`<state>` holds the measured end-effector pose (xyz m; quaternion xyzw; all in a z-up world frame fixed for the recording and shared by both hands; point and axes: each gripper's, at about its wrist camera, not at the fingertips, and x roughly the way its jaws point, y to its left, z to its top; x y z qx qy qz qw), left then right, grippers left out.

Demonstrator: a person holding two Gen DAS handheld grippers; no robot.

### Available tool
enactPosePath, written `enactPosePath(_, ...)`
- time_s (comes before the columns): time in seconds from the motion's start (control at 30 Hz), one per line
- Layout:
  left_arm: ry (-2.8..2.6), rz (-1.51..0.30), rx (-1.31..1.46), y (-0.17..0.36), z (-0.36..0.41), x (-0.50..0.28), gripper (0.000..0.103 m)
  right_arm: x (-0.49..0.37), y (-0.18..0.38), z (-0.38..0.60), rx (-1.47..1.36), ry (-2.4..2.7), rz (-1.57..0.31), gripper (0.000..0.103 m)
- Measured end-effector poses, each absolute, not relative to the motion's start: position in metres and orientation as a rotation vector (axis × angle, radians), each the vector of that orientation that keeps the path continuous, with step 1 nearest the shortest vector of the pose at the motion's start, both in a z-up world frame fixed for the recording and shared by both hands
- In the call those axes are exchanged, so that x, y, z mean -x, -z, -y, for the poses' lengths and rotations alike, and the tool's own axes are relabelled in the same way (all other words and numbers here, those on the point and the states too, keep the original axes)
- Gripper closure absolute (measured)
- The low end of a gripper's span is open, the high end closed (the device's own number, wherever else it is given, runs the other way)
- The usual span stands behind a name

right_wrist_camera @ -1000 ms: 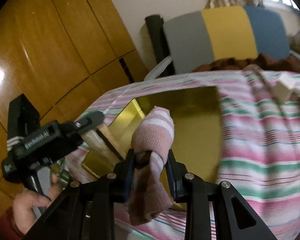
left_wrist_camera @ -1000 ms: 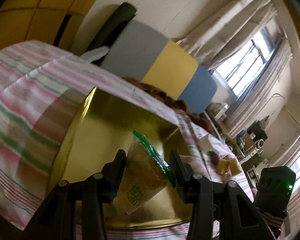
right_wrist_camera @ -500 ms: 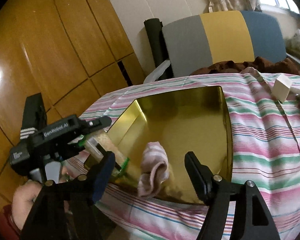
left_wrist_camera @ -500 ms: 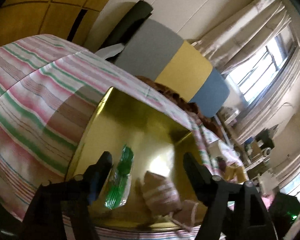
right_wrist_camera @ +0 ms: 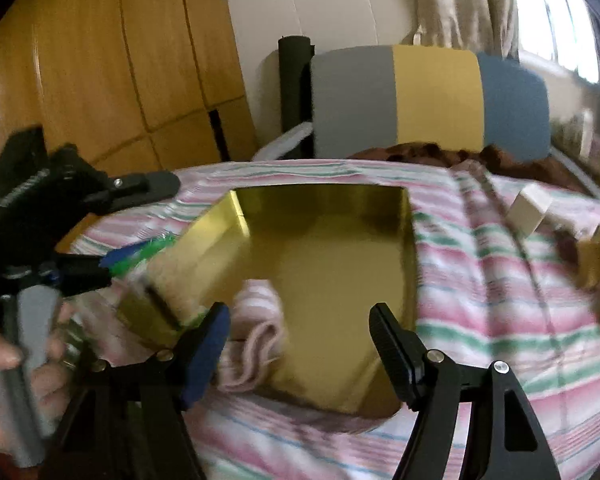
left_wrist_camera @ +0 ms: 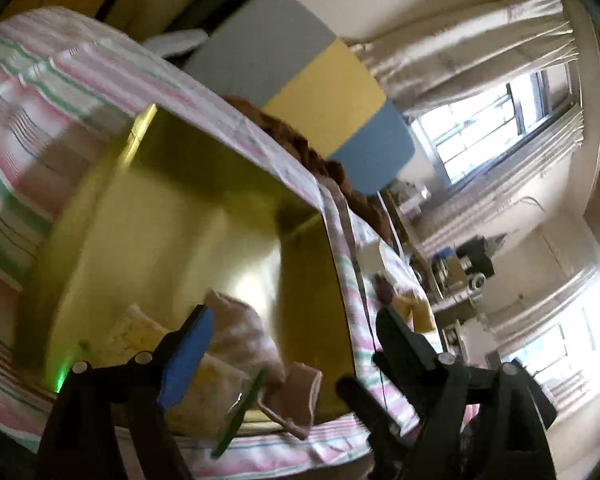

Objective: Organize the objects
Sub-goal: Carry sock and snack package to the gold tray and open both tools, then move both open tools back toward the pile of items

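Observation:
A shiny gold tray [right_wrist_camera: 340,264] lies on the striped tablecloth; it also shows in the left wrist view [left_wrist_camera: 172,216]. A pink striped sock [right_wrist_camera: 256,332] lies at the tray's near edge, also in the left wrist view [left_wrist_camera: 240,332]. A clear snack packet with a green edge [left_wrist_camera: 204,384] lies beside the sock, blurred in the right wrist view [right_wrist_camera: 160,276]. My left gripper [left_wrist_camera: 292,340] is open and empty above the packet and sock. My right gripper [right_wrist_camera: 300,332] is open and empty just above the sock.
A white block [right_wrist_camera: 530,208] and tan blocks [right_wrist_camera: 598,260] lie on the striped cloth [right_wrist_camera: 500,300] to the right of the tray. A grey, yellow and blue chair back [right_wrist_camera: 428,100] stands behind the table. Wooden panels [right_wrist_camera: 100,60] are at the left.
Both grippers opened and let go: the snack packet and the sock now lie in the tray. Both grippers have since pulled back a little from the tray.

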<state>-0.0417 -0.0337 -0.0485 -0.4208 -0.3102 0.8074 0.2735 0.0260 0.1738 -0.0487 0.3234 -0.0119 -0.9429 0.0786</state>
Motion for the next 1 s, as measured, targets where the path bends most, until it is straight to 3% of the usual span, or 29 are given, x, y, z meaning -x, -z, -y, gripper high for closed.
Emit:
enactPosePath(0.37,-2.424,0.865,1.012,0.025,0.059,0.03,0.019,-0.036,0.04,-0.219,-0.968,2.902,0.191,0.03)
enactPosePath(0.8,-2.378,0.453,0.95,0.008,-0.023,-0.001,0.019,-0.055,0.032,-0.275,-0.956,2.974,0.346,0.028)
enactPosePath(1.0,-2.282,0.397,0.985,0.016,-0.062,-0.018,0.019,-0.064,0.04,-0.309,-1.002,2.997,0.414,0.028)
